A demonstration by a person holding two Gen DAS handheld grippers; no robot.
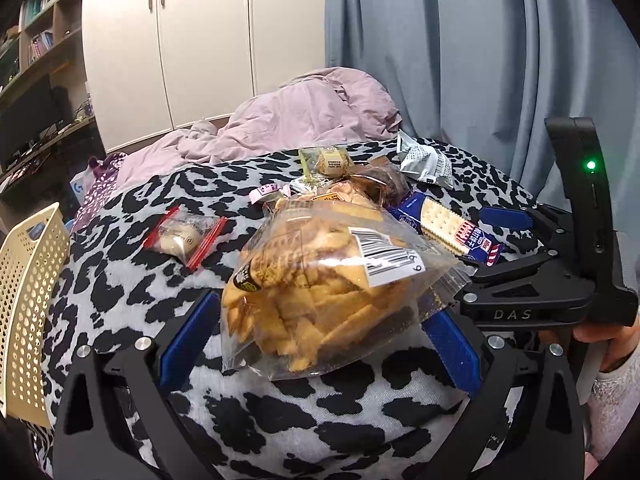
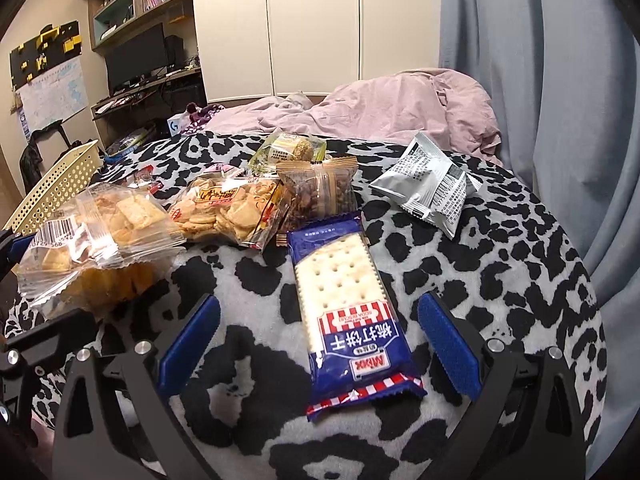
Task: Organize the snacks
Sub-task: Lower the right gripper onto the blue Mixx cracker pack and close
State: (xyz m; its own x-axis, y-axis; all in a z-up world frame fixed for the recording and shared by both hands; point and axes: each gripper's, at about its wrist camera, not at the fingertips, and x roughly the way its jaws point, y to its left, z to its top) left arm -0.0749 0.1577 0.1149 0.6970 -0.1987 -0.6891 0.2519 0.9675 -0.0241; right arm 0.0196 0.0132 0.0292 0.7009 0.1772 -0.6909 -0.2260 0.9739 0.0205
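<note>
A bed covered by a black-and-white spotted blanket (image 2: 500, 280) is filling the scene, with a pink duvet (image 2: 400, 108) bunched at the far end, white wardrobe doors and a blue-grey curtain behind. The left gripper (image 1: 320, 332) is standing wide apart around a clear bag of golden crackers (image 1: 320, 288); whether its blue pads (image 1: 188, 340) are touching the bag is unclear. The right gripper (image 2: 320, 340) is also spreading wide, its jaws lying either side of a blue soda-cracker packet (image 2: 352, 320) flat on the blanket, apart from both pads. Farther off, a second cracker bag (image 2: 228, 208), a nut packet (image 2: 320, 192) and a green-wrapped snack (image 2: 292, 148) are crowding together, a silver pouch (image 2: 432, 184) is lying to the right, and a red-edged packet (image 1: 184, 236) to the left. A cream perforated basket (image 1: 28, 312) is sitting at the near left edge.
</note>
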